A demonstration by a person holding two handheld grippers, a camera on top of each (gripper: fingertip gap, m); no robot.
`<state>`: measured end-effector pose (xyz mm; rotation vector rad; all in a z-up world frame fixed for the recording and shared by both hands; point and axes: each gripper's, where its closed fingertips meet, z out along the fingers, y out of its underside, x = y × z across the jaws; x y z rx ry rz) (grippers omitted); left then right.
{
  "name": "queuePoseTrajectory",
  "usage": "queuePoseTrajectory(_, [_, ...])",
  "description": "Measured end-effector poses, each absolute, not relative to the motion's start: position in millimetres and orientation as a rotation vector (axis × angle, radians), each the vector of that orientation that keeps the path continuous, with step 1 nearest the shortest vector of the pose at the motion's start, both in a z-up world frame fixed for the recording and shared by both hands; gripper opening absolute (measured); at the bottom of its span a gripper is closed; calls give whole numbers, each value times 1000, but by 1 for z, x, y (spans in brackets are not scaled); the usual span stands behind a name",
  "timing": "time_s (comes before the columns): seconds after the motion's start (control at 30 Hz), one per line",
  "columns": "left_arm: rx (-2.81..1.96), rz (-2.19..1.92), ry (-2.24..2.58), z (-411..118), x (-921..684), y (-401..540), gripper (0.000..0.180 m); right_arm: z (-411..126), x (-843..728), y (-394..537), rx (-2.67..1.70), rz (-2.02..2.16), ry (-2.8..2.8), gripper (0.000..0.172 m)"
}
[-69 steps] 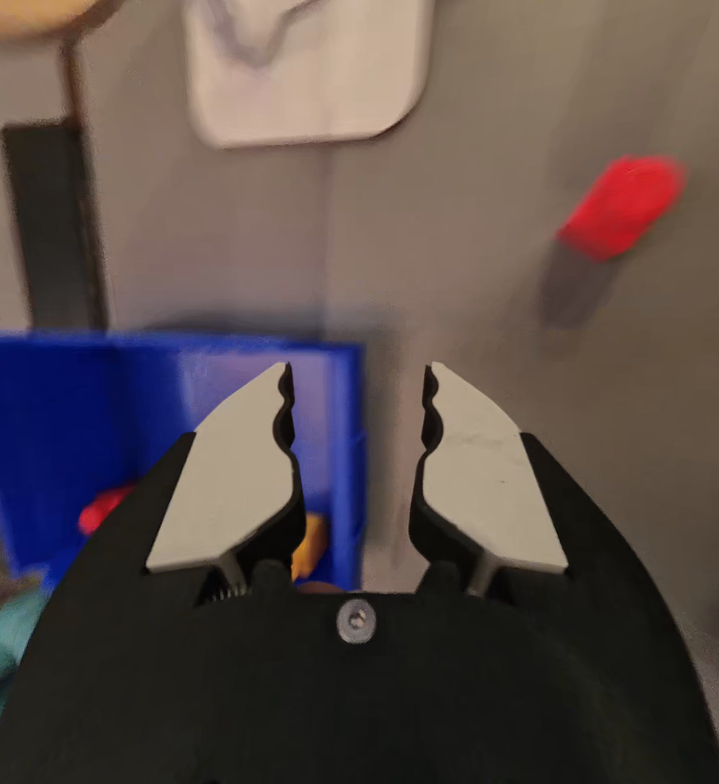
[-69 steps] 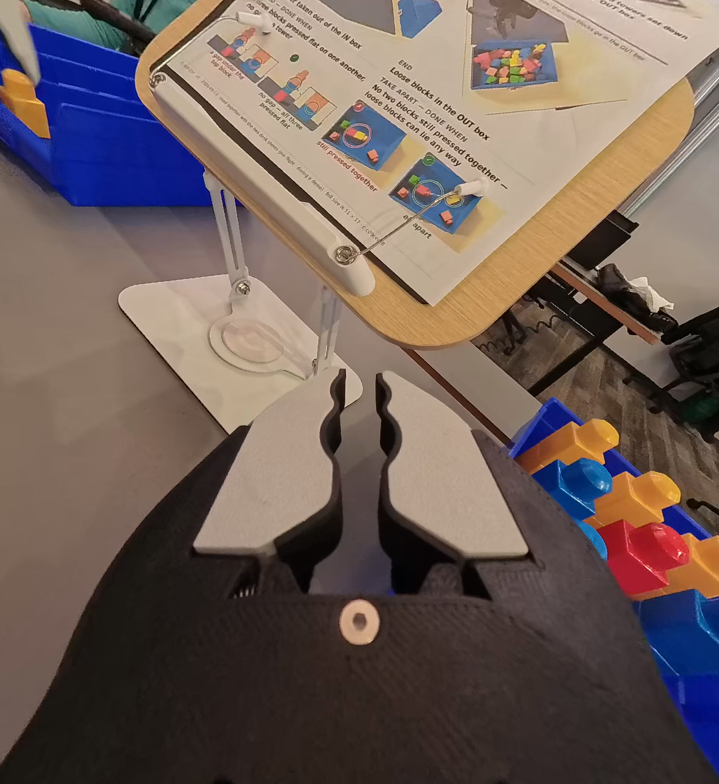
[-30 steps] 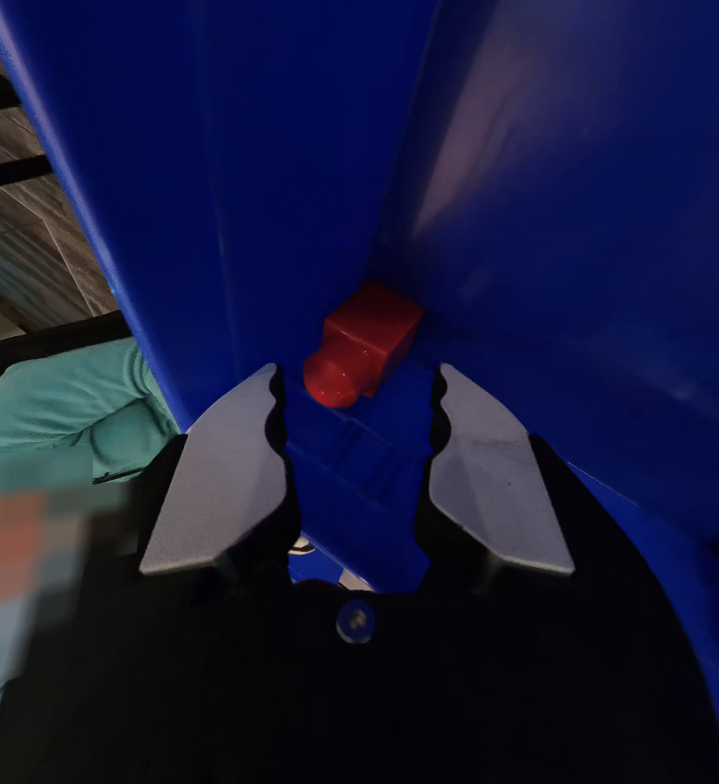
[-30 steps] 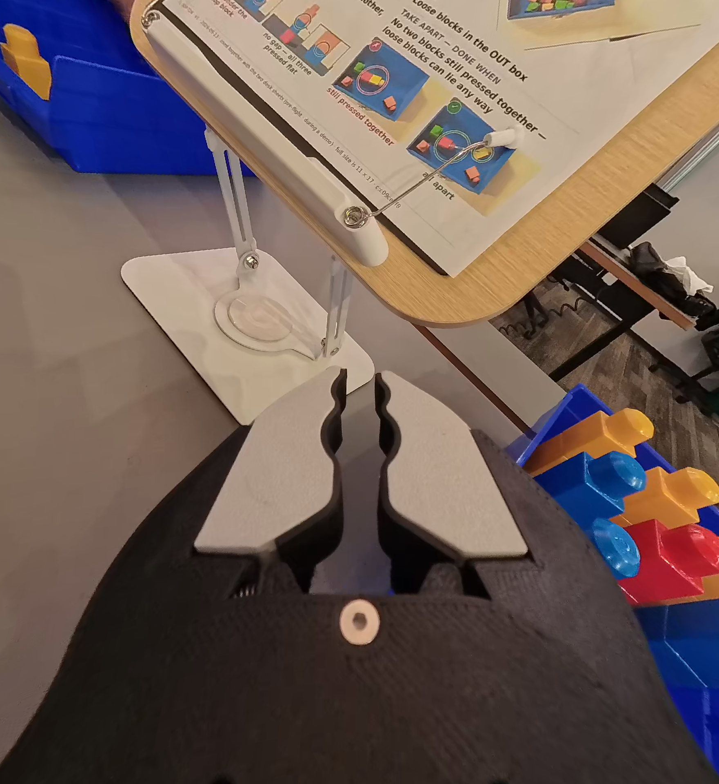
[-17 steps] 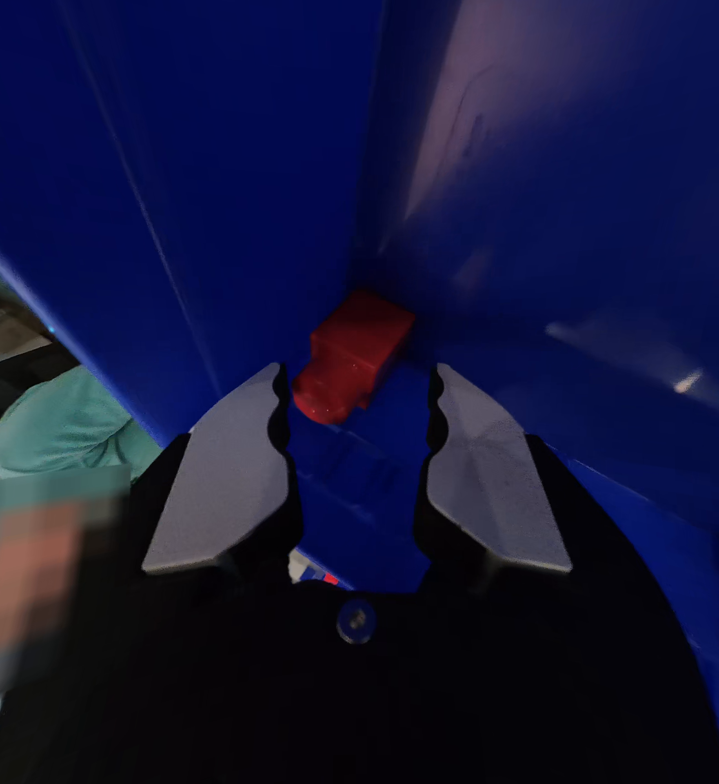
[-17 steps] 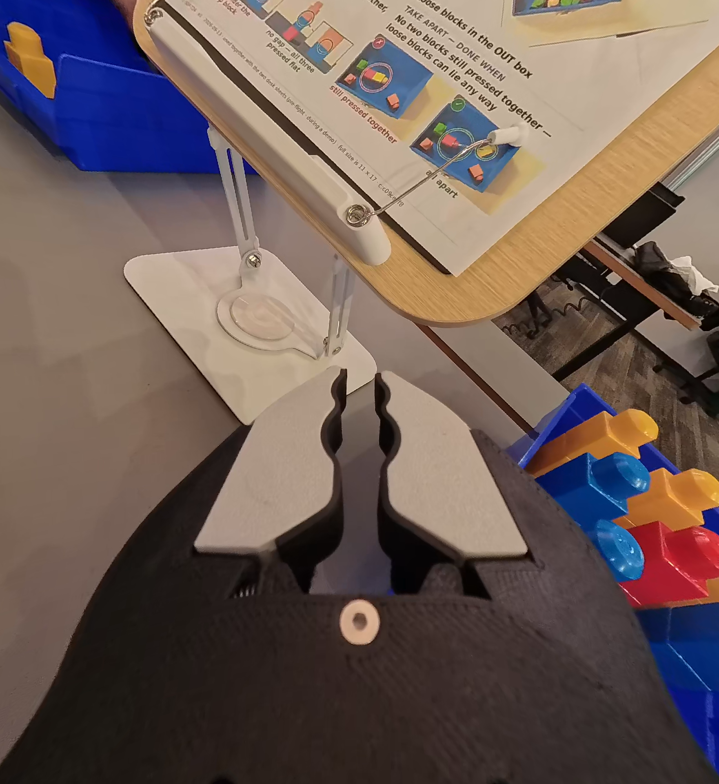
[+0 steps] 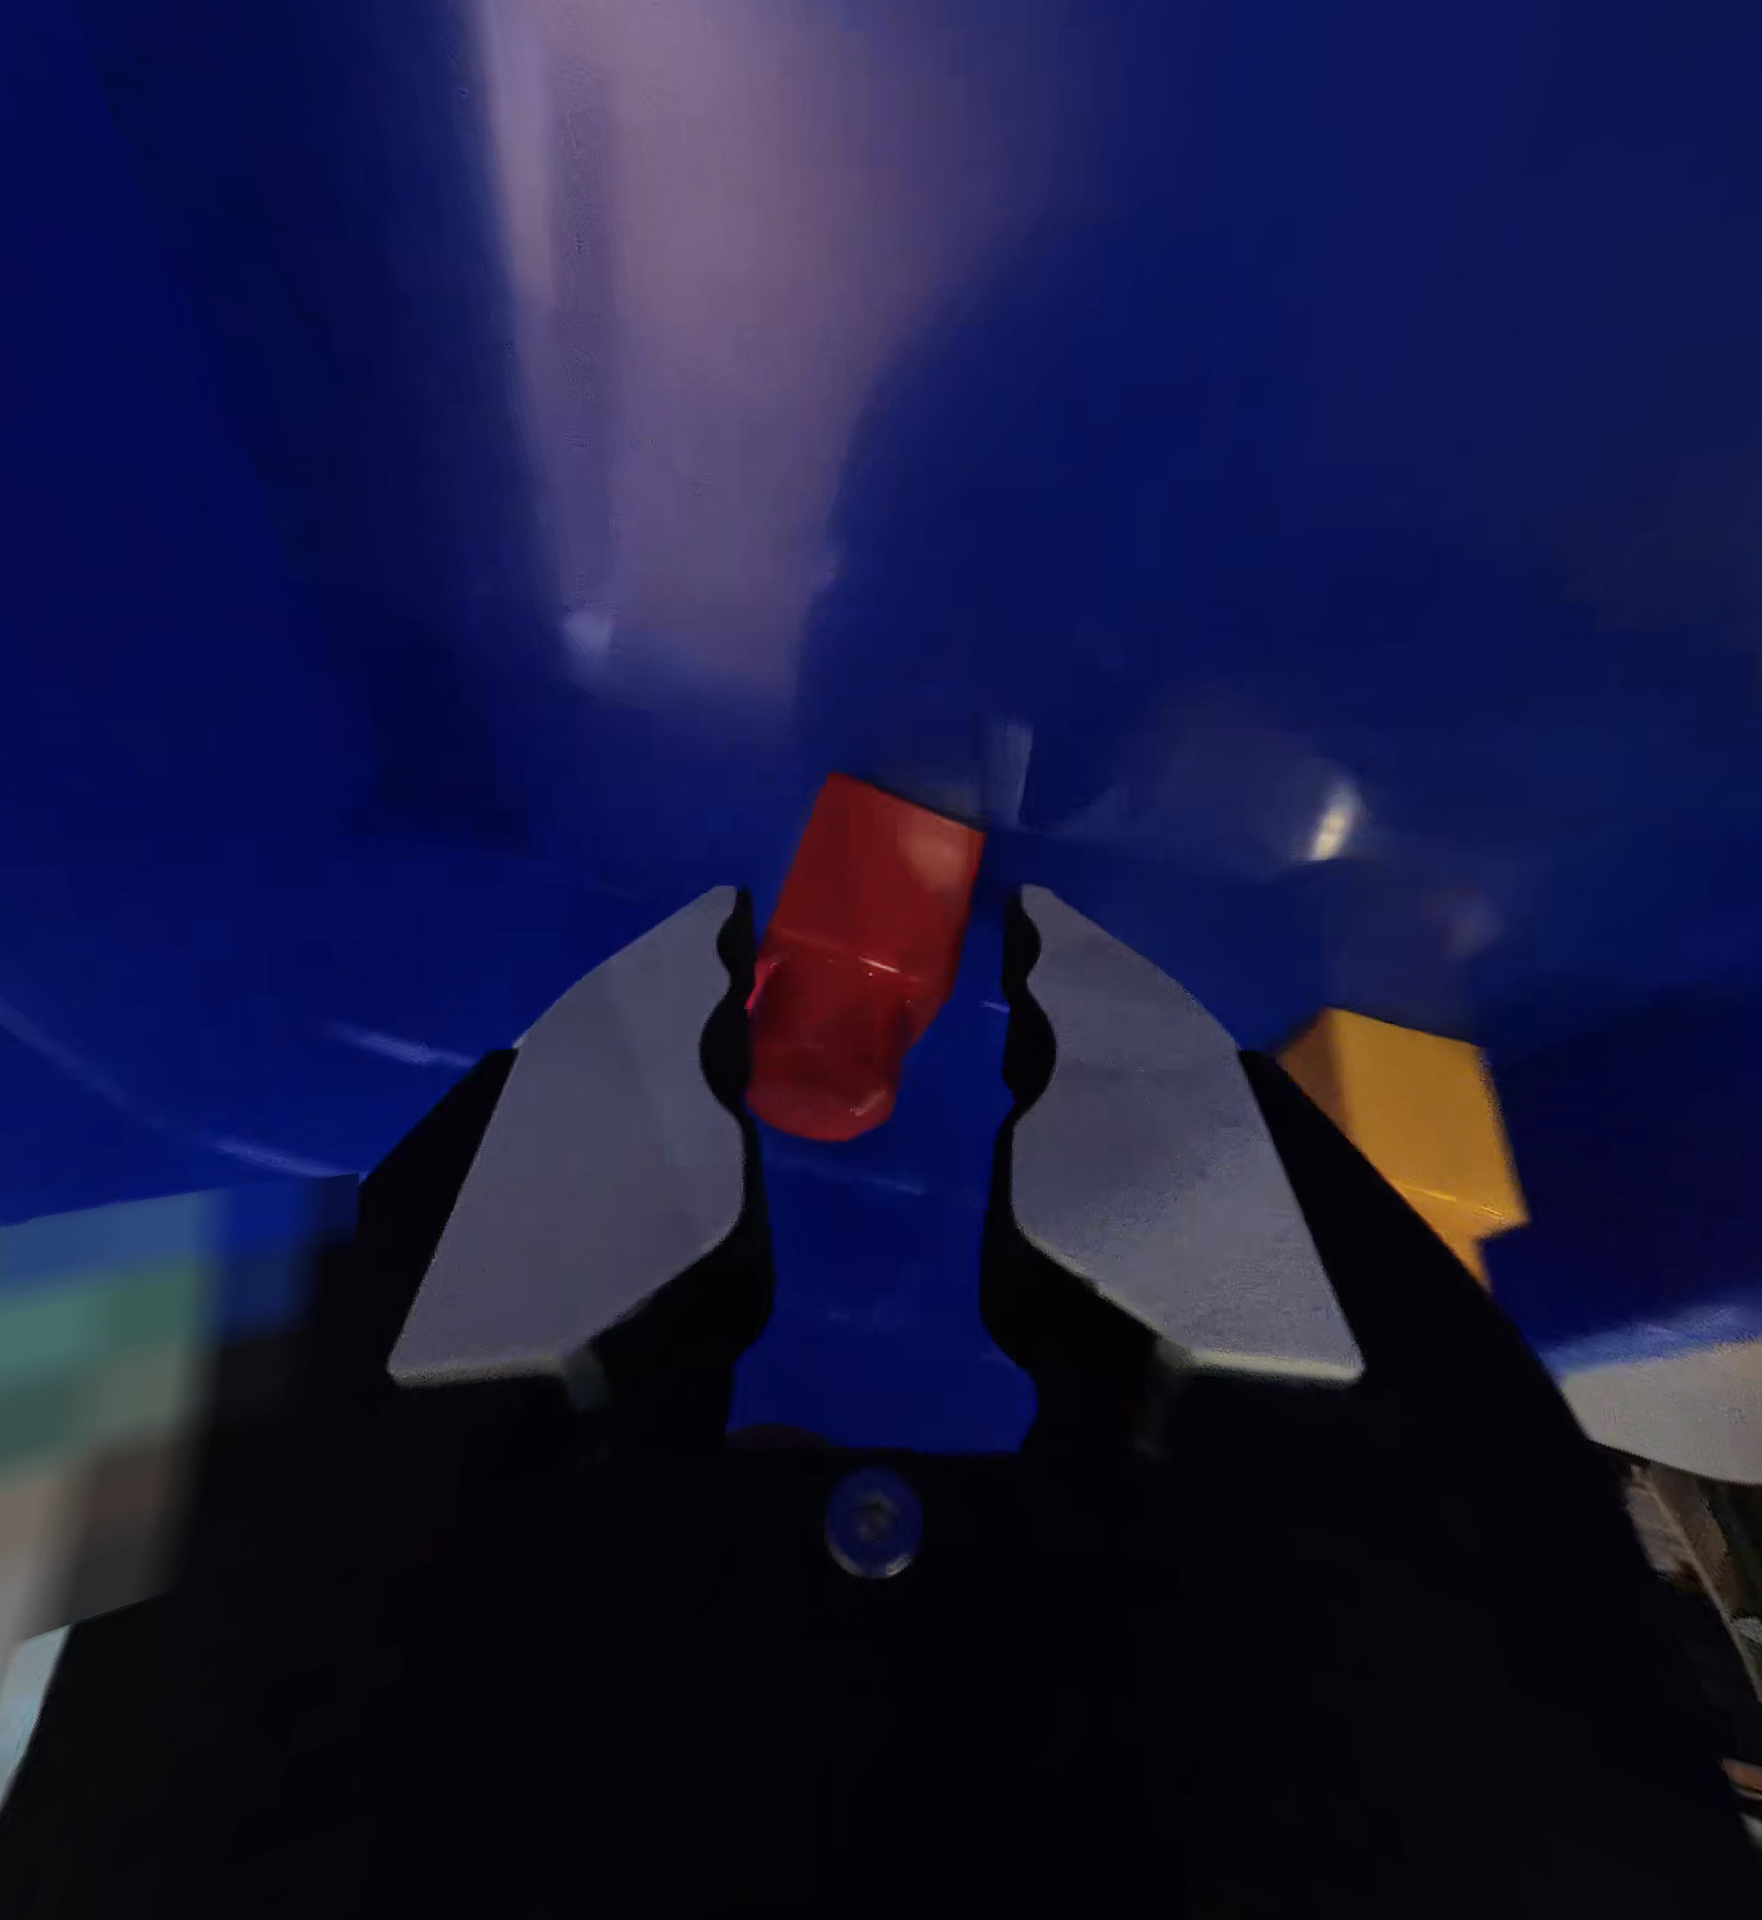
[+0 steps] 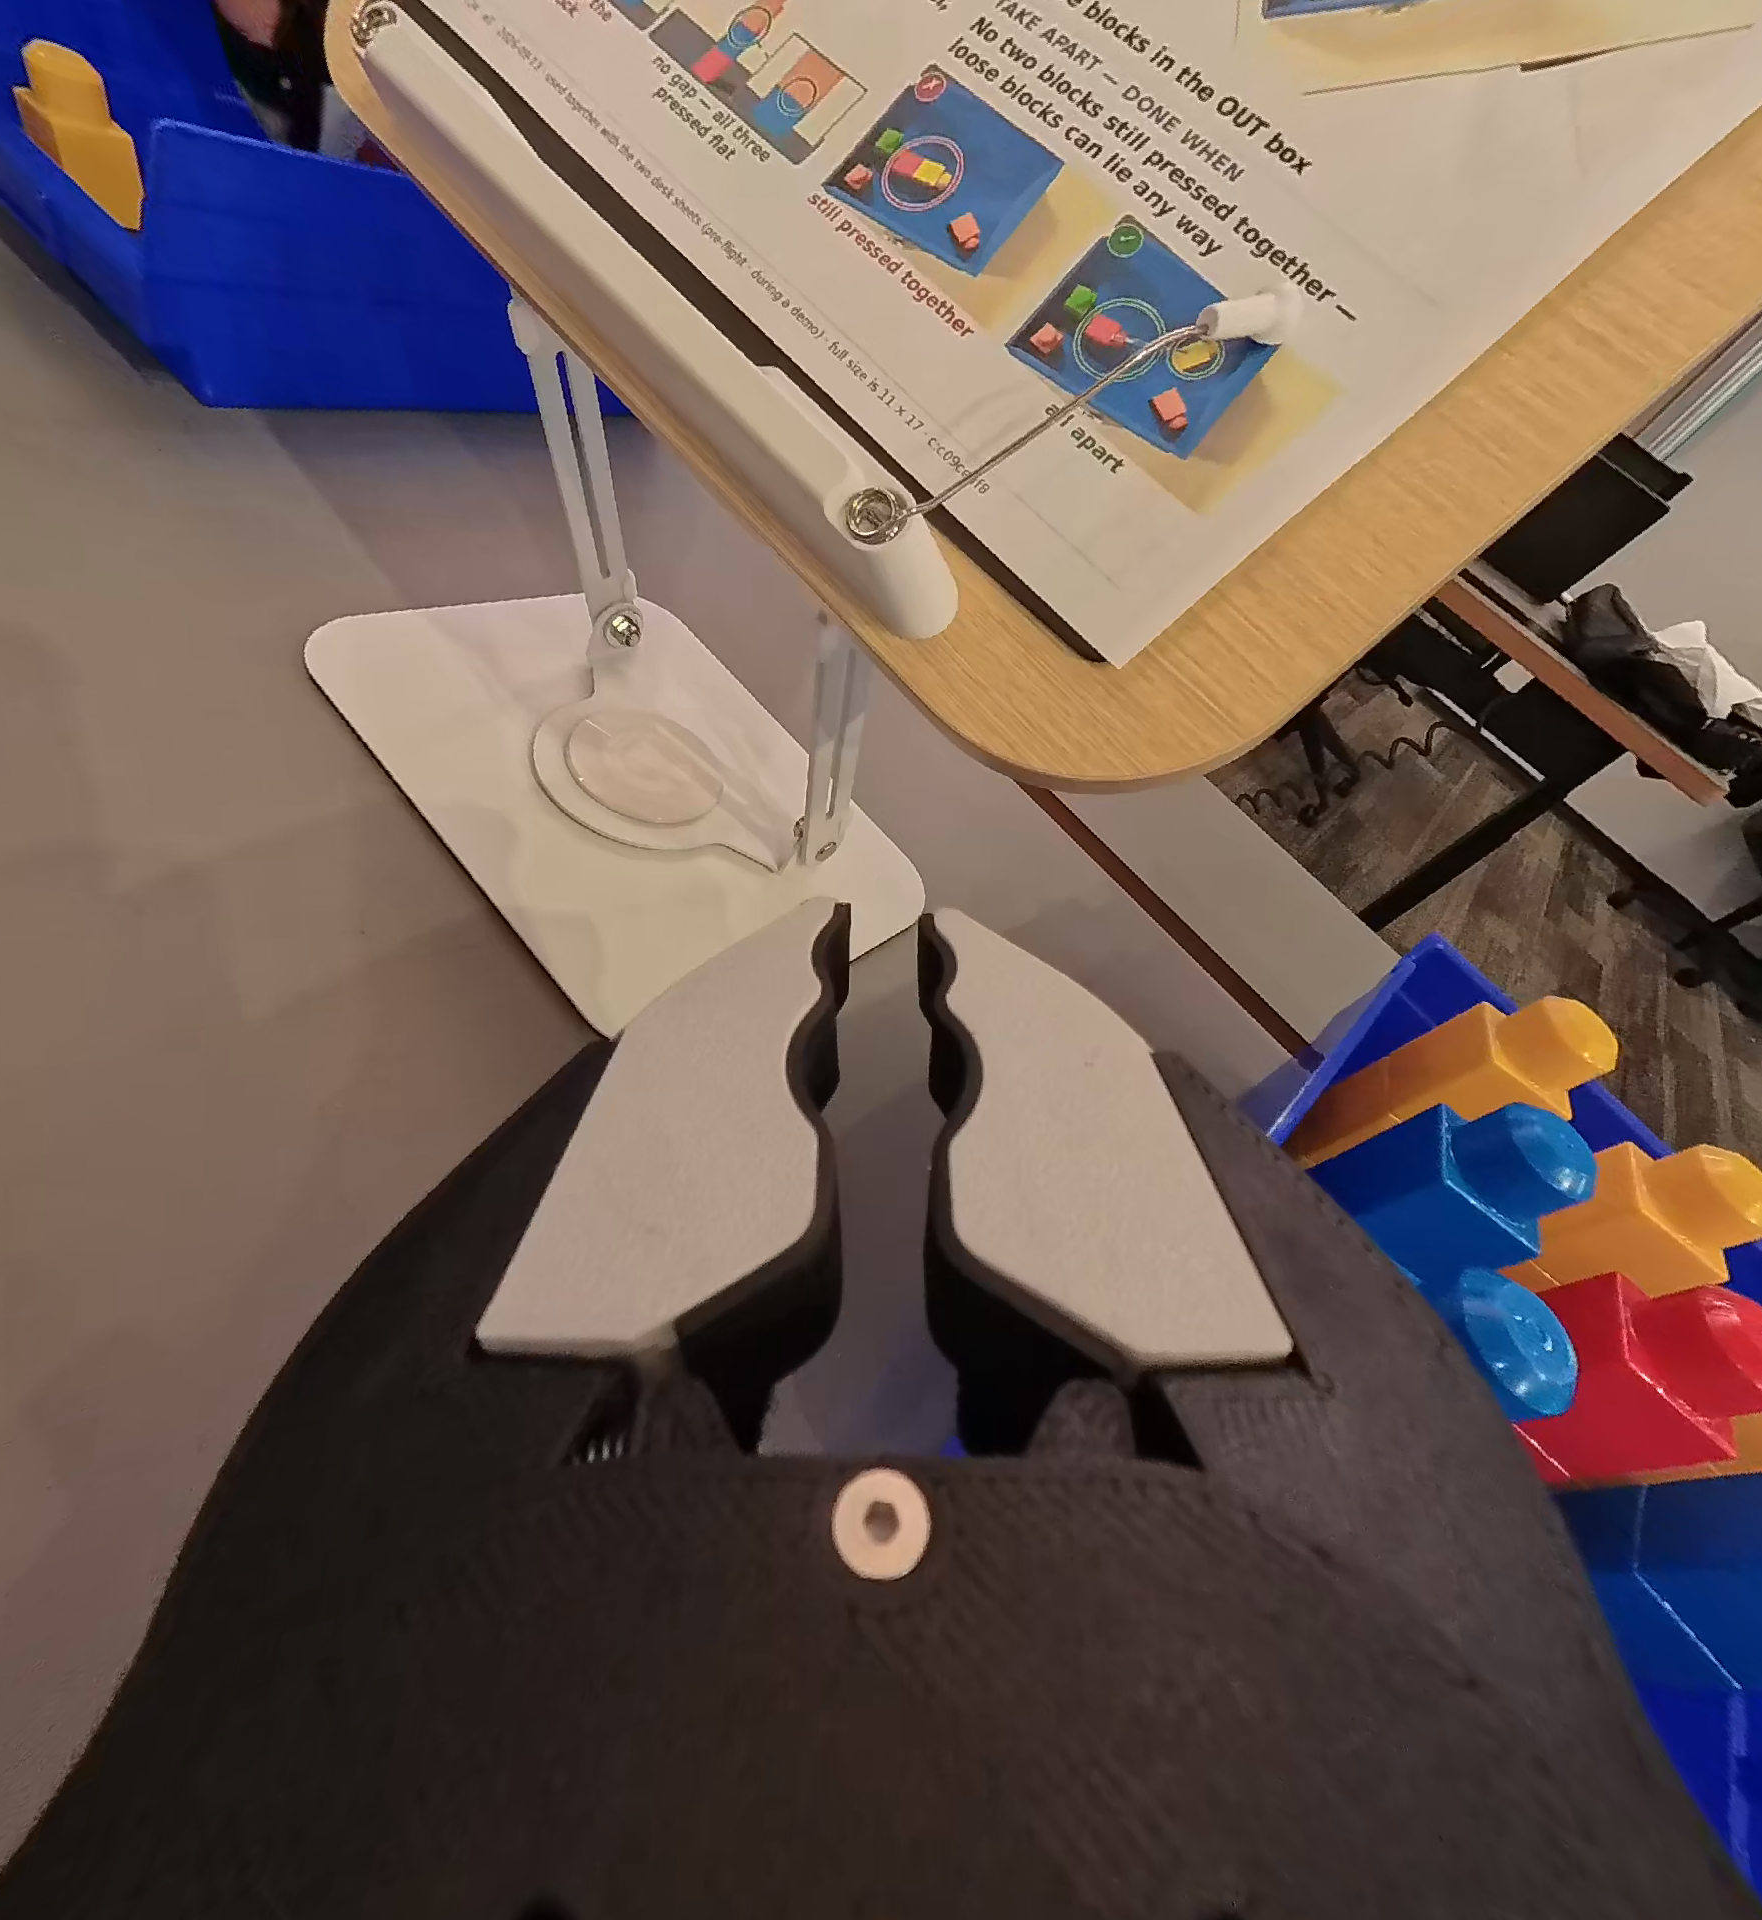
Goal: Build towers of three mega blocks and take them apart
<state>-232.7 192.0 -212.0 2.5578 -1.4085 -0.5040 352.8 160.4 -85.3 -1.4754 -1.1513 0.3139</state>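
Your left hand-held gripper (image 7: 872,966) is deep in a blue bin (image 7: 337,623), its jaws straddling a red block (image 7: 861,966). The left pad seems to touch the block, but blue floor shows between the block and the right pad, so it is not clamped yet. The block lies tilted, stud toward you; closing now could, I judge, pinch it off-centre and twist it out, or nudge it into the yellow block (image 7: 1396,1122) just to the right. The view is blurred, so go gently.

Your right hand-held gripper (image 8: 882,971) hangs over the grey counter (image 8: 129,831), jaws nearly together and empty.

Only the right wrist view shows the second bin (image 8: 1417,997) heaped with blocks (image 8: 1635,1351), the instruction stand (image 8: 596,727), and a far blue bin (image 8: 285,312); only the left shows the red block.
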Motion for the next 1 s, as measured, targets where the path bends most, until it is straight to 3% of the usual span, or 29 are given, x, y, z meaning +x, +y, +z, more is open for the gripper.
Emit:
queuePoseTrajectory(0.23, [2545, -597, -1478, -196, -233, 177, 62, -88, 350, 160, -1479, 321, -1159, 12])
queuePoseTrajectory(0.37, [2346, -693, -1408, -208, -256, 169, 59, -89, 351, 161, -1482, 315, -1159, 12])
queuePoseTrajectory(0.47, [2331, -595, -1323, -218, -257, 159, 42, -88, 352, 161, -1481, 316, -1153, 12])
queuePoseTrajectory(0.57, [2370, -542, -1337, -216, -251, 158, 38, -88, 352, 161, -1480, 318, -1156, 12])
queuePoseTrajectory(0.87, [2672, -378, -1597, -143, -164, 105, 36, -85, 350, 158, -1467, 334, -1161, 12])
queuePoseTrajectory(1.0, [2542, -395, -1872, -125, -100, 51, 36, -88, 347, 157, -1469, 335, -1172, 12])
